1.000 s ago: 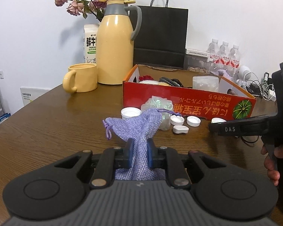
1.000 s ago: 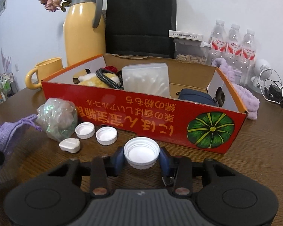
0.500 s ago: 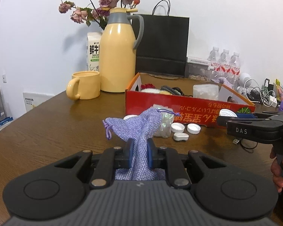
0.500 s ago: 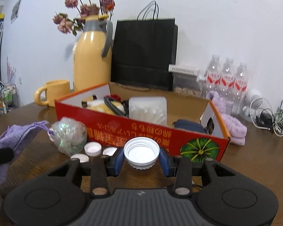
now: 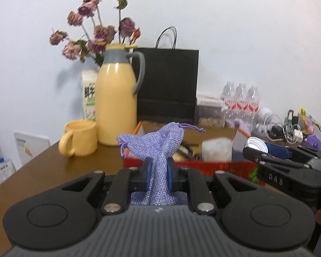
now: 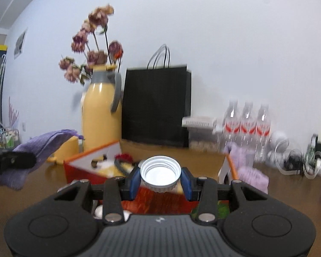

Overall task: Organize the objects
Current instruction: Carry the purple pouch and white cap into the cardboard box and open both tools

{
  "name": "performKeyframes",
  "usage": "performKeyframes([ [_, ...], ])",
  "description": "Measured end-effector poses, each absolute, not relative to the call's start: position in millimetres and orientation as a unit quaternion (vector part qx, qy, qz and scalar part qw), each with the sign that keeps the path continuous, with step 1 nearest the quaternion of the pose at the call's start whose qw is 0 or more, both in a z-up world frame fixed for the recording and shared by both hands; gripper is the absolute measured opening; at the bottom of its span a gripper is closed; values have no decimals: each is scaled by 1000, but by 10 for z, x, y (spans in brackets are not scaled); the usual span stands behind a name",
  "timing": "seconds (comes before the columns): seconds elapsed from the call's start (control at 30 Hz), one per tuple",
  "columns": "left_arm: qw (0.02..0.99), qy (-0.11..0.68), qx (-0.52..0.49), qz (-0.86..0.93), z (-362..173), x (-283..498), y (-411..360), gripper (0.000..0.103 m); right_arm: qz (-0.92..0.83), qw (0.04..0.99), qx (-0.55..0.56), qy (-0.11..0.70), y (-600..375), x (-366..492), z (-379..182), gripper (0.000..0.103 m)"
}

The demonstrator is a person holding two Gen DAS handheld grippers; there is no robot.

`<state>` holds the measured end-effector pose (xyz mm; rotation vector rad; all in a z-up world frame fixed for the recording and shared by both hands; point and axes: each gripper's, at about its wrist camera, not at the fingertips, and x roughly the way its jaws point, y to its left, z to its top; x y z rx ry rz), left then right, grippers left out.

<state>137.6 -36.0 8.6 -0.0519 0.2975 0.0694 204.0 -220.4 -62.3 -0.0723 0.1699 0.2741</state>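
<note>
Both tongs are gripping something above the worktop (image 5: 53,167). My left tongs (image 5: 158,174) are closed tight on the lilac drawstring pouch (image 5: 154,143), which stands up between the blue pads in front of the red cardboard box (image 5: 214,167). My right tongs (image 6: 160,180) hold a white screw cap (image 6: 160,172) by its rim, open side facing me, over the near wall of the box. Behind the box stand a yellow thermos jug (image 5: 115,102), a yellow mug (image 5: 80,138) and a black paper bag (image 5: 167,85).
</note>
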Motion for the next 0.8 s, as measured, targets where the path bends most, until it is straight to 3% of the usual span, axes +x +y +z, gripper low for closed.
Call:
performKeyframes([
  [0.33,990,140,-9,17,139,2278,-426,15,92,994,-34,47,-2468,2594,-582,39],
  [0.8,980,197,-36,19,-120,3265,-221,16,132,986,-34,100,-2520,3441,-716,39],
])
